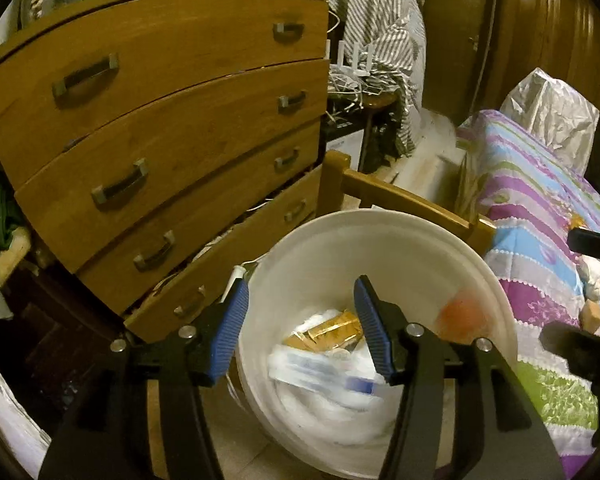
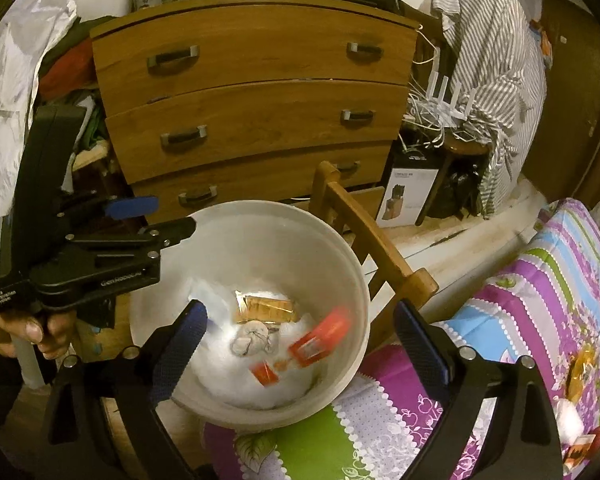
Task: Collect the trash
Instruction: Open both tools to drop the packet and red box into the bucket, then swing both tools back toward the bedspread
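Note:
A white bucket (image 1: 380, 216) (image 2: 352, 256) stands between the dresser and the bed. Inside lie white tissues (image 1: 332, 404), a gold wrapper (image 2: 266, 308) (image 1: 332, 330) and a crumpled grey wad (image 2: 252, 340). A blurred orange-red wrapper (image 2: 324, 336) (image 1: 462, 312) shows inside the bucket near its right wall. My left gripper (image 1: 302, 284) (image 2: 160, 216) hovers over the bucket, open, with nothing between its blue pads. My right gripper (image 2: 300, 308) is open wide and empty above the bucket's near rim. More trash lies on the bed: a gold wrapper (image 2: 580, 368) and a white tissue (image 2: 568, 416).
A wooden dresser (image 2: 260, 120) rises behind the bucket. A wooden chair frame (image 2: 376, 240) runs between the bucket and the bed with a striped floral cover (image 2: 540, 300). A stool with white cables (image 2: 452, 120), a striped shirt (image 2: 496, 40) and a box (image 2: 408, 188) stand at the back right.

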`<action>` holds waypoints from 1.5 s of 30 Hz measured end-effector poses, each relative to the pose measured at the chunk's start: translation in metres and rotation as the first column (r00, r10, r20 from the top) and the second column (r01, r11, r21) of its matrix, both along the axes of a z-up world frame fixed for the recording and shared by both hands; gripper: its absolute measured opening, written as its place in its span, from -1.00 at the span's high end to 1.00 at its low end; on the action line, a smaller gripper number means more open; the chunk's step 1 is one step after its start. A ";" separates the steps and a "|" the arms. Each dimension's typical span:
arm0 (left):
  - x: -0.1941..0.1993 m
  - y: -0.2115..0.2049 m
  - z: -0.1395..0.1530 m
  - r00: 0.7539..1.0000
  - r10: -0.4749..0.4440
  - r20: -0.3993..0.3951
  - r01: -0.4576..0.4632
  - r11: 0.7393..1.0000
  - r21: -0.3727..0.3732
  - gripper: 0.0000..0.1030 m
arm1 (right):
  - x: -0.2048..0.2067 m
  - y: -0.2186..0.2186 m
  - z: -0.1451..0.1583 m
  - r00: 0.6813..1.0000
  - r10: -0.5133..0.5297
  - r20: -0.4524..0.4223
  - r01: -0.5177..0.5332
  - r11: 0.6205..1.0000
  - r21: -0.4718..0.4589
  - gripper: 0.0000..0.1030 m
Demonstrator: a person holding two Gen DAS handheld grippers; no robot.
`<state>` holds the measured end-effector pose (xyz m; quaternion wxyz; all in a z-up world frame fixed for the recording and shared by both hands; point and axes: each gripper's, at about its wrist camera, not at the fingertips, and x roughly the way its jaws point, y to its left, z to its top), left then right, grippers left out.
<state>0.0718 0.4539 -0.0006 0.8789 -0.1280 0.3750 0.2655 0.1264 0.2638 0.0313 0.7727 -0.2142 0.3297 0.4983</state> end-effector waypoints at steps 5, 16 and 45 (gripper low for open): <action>-0.001 -0.001 -0.001 1.000 0.002 0.003 -0.002 1.000 0.005 -0.03 | 0.004 -0.004 0.000 1.000 -0.010 -0.013 0.010 1.000 0.011 -0.82; 0.000 -0.019 0.002 0.997 -0.073 0.028 0.073 0.997 -0.023 -0.06 | 0.004 -0.036 -0.009 0.998 -0.039 -0.055 0.042 0.998 0.053 -0.82; 0.061 -0.266 -0.005 0.859 -0.506 0.081 0.510 0.858 -0.052 -0.76 | 0.060 -0.492 -0.109 0.783 -0.619 -0.065 0.622 0.775 0.109 -0.87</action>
